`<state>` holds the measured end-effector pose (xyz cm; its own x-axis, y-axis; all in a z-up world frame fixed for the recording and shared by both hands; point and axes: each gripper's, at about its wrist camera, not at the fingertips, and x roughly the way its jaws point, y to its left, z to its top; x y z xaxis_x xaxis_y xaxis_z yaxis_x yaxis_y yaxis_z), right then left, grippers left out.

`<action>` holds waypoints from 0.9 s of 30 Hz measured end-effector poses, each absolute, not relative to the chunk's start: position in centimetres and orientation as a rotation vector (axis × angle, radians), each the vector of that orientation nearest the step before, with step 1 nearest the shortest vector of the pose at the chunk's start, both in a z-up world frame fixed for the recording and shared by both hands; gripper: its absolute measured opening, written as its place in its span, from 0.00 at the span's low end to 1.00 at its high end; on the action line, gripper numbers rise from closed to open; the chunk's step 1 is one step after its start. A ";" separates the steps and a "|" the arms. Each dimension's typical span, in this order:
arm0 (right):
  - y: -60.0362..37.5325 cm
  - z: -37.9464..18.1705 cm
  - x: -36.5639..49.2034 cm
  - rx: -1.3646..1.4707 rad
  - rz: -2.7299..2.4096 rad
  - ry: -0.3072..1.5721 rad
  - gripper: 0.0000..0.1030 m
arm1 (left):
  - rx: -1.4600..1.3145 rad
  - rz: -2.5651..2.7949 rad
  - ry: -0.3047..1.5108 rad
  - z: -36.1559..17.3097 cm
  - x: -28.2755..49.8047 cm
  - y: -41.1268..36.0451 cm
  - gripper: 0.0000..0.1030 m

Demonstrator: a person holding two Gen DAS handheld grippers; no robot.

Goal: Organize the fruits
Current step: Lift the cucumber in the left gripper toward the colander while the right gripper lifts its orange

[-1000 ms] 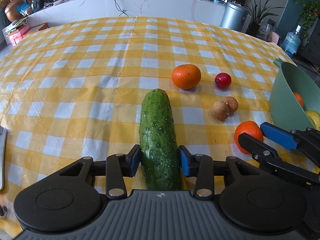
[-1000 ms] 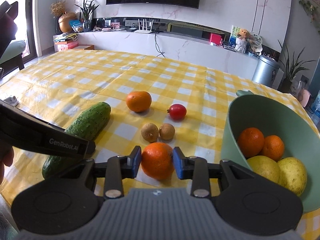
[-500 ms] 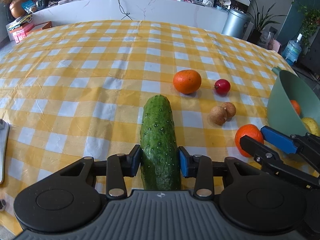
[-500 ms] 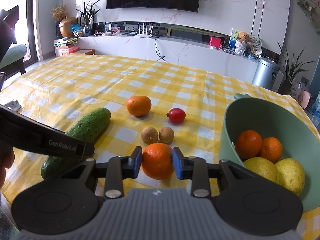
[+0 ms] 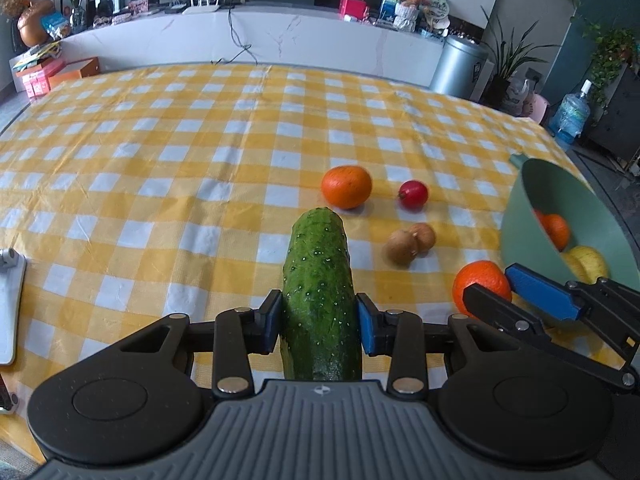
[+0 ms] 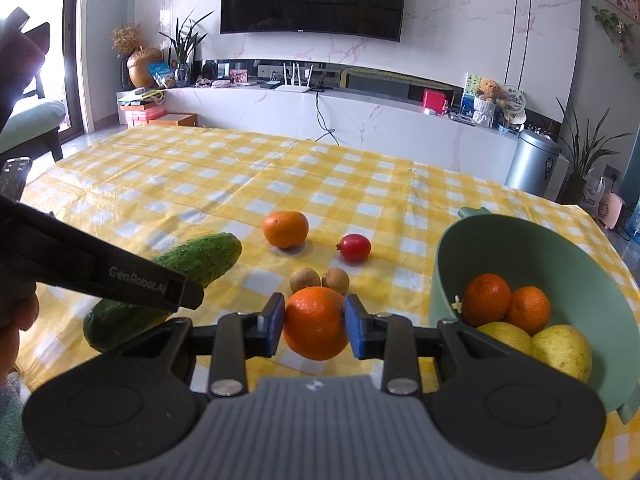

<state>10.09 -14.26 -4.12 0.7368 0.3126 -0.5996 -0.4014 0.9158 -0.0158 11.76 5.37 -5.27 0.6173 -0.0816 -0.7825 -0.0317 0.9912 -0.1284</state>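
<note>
We pinch the cucumber (image 5: 318,280) in the left gripper (image 5: 318,322); our right gripper (image 6: 315,326) clamps an orange (image 6: 316,328) (just beside the green bowl (image 6: 520,248)).

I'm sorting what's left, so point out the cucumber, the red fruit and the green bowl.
cucumber (image 5: 318,280), left wrist view, middle of its bumpy skin
red fruit (image 6: 354,247), right wrist view, centre of its body
green bowl (image 6: 532,248), right wrist view, bare inner wall
</note>
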 end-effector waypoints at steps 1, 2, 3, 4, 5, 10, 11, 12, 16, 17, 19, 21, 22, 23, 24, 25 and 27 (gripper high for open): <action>-14.4 -4.0 9.9 -0.145 0.393 0.627 0.29 | -0.134 -0.031 0.899 -5.0 11.6 5.2 0.42; -14.6 -3.8 9.8 -0.143 0.393 0.624 0.29 | -0.134 -0.035 0.892 -4.7 11.5 5.0 0.42; -14.7 -3.7 9.6 -0.140 0.393 0.620 0.29 | -0.134 -0.040 0.885 -4.4 11.4 4.8 0.42; -14.9 -3.5 9.4 -0.137 0.393 0.616 0.29 | -0.134 -0.045 0.879 -4.0 11.3 4.7 0.42; -15.1 -3.3 9.3 -0.135 0.392 0.610 0.29 | -0.134 -0.050 0.872 -3.7 11.2 4.4 0.42; -16.3 -1.9 8.4 -0.117 0.387 0.577 0.28 | -0.124 -0.076 0.838 -2.0 10.6 3.1 0.42; -16.6 -1.6 8.3 -0.112 0.386 0.570 0.28 | -0.123 -0.083 0.831 -1.7 10.5 2.8 0.42; -16.9 -1.4 8.1 -0.108 0.384 0.564 0.28 | -0.124 -0.090 0.824 -1.3 10.4 2.5 0.42; -18.2 -0.3 7.6 -0.087 0.373 0.542 0.28 | -0.120 -0.116 0.799 0.0 10.2 1.2 0.41; -18.6 -0.1 7.4 -0.082 0.370 0.537 0.28 | -0.116 -0.123 0.795 0.2 10.2 0.8 0.42; -19.4 0.5 7.1 -0.073 0.361 0.523 0.28 | -0.111 -0.139 0.785 0.8 10.2 0.1 0.42; -20.3 1.0 7.0 -0.066 0.350 0.510 0.28 | -0.106 -0.156 0.776 1.3 10.3 -0.7 0.42; -20.8 1.3 7.0 -0.061 0.343 0.505 0.28 | -0.103 -0.165 0.772 1.5 10.4 -1.2 0.42; -21.4 1.5 7.0 -0.052 0.337 0.502 0.28 | -0.101 -0.174 0.768 1.8 10.4 -1.6 0.42; -22.0 1.8 7.1 -0.041 0.331 0.500 0.28 | -0.098 -0.184 0.764 2.0 10.5 -2.1 0.42; -22.6 2.0 7.2 -0.032 0.324 0.500 0.28 | -0.096 -0.194 0.761 2.3 10.7 -2.5 0.42; -23.8 2.4 7.4 -0.020 0.309 0.499 0.28 | -0.091 -0.217 0.753 2.8 11.0 -3.6 0.42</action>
<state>7.45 -23.78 2.43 0.8327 0.2866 -0.4738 -0.2962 0.9535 0.0562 11.00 -3.57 2.80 0.7086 -0.2272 -0.6680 0.1624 0.9738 -0.1589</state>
